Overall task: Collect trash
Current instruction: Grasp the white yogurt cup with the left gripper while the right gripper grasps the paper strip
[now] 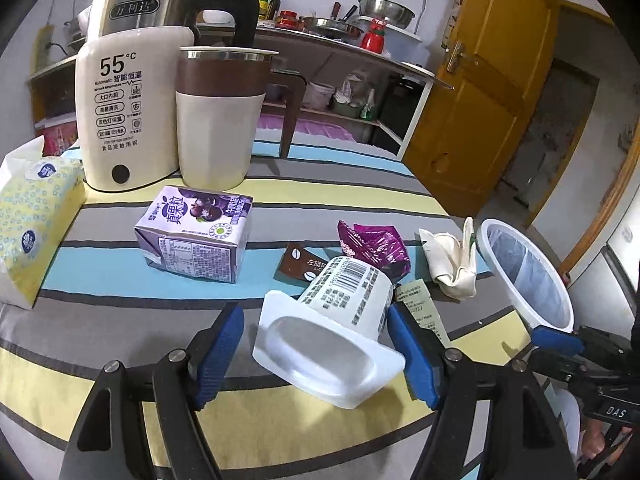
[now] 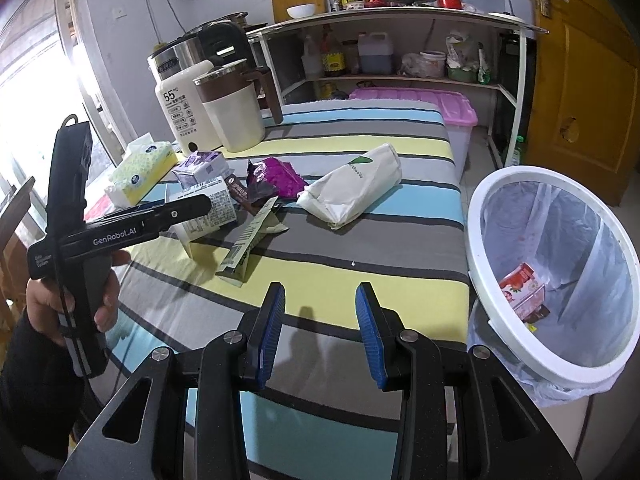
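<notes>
Left gripper (image 1: 316, 356) spread wide, straddling a white yogurt cup (image 1: 340, 336) that lies on its side, open mouth facing the camera. Right pad is at the cup's wall, left pad clear of it; can't confirm any squeeze. No earlier picture to compare.

Right gripper (image 2: 320, 332) partly spread, nothing between the pads, hovering over the striped tablecloth (image 2: 360, 252) near the table edge.

Just behind the cup: brown coffee sachet (image 1: 296, 264), crumpled purple wrapper (image 1: 372, 244), a green paper tag (image 1: 420, 304). Left of those, a purple milk carton (image 1: 196, 232). Further right, a folded white paper bag (image 1: 452, 260).

White bin (image 2: 480, 264) with a clear liner sits at the table's right edge, tilted toward the camera; a red carton (image 2: 524, 288) is already in it.

Back left: kettle (image 1: 128, 112), mug (image 1: 220, 120), tissue pack (image 1: 36, 216).
</notes>
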`<state>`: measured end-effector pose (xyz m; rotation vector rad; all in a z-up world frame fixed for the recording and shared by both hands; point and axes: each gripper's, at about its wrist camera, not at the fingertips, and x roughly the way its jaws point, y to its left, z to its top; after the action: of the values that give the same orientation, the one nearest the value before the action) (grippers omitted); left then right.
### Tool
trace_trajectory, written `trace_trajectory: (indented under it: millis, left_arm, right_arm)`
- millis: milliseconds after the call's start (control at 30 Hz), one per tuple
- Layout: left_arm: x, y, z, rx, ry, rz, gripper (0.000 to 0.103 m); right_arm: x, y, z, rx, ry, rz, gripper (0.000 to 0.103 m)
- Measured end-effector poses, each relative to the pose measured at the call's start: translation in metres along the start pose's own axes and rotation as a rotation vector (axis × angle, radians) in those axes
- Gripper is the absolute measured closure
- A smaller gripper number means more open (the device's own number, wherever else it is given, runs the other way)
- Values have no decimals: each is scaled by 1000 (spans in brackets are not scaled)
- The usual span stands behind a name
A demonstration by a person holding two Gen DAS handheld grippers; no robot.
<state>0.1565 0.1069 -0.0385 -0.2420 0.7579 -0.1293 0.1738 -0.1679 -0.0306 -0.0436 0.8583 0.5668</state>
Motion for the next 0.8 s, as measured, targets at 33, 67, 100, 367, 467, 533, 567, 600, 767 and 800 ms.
trace_trajectory:
  millis: [33,67,100,367,467,533,567,600,767,800]
  left_arm:
    - [-2,1,-2,-6,-1,-12,31]
    - [-3,1,-3,-12,-1,-21,37]
    - [-4,1,-4,-17,-2,-22,37]
    - [-27,-3,-17,-40,-67,16,38]
    - [-35,-3,-22,-49,-83,33,38]
    - [-41,-1,-24,-65,-93,36,38]
    - [-44,1,-25,-74,-97,37,38]
    - [-46,3,-26,-80,-100,38,38]
    - [-54,12,-29,-106,-111,46,38]
    - [-54,13,-29,-109,-112,47,38]
  right_arm:
    - [1,0,0,0,1,0,65]
    - [1,1,1,0,2,0,65]
    - [3,2,1,0,3,1,65]
    - [11,9,7,7,17,21,65]
    - [16,17,11,7,22,40,65]
    - [23,24,15,8,28,56,65]
    - [27,27,17,8,33,62,65]
    - [31,31,19,9,38,68,65]
    - [51,46,25,11,63,85,65]
    - [56,48,27,15,70,89,65]
